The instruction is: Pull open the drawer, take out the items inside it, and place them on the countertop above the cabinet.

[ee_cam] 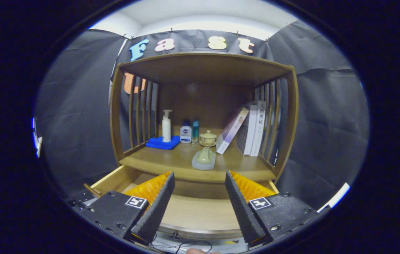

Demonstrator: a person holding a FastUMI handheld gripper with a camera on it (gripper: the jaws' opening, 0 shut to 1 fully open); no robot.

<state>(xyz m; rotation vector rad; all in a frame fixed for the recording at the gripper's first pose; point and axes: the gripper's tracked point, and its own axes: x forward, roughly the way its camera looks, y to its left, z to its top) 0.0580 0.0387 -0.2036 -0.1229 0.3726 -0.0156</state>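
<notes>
The gripper (200, 180) is released: its two fingers stand wide apart and nothing is between them. They hang above the pulled-out wooden drawer (200, 211), which is open below and just ahead of the fingers. The bare wooden bottom of the drawer shows between the fingers; I cannot tell if any item lies under them.

Beyond the fingertips is the light wooden countertop of the cabinet (171, 164), with slatted sides and a wooden roof above it. On the countertop, just beyond the gap between the fingers, lies a pale green ceramic piece on a grey flat base (204, 159); its exact shape is hard to tell. Behind it, further from the gripper, stands a small cream lidded tea bowl (208, 138).

Beyond the left finger, deep on the countertop, a white pump bottle (166, 127) stands upright on a folded blue cloth (162, 143). Just beside the cloth stand a small white bottle with a blue cap (185, 134) and a slim teal bottle (195, 131), close to each other.

Beyond the right finger, a thin pale book (232, 130) leans tilted against several upright books with white spines (256, 128), which stand near the right slats.
</notes>
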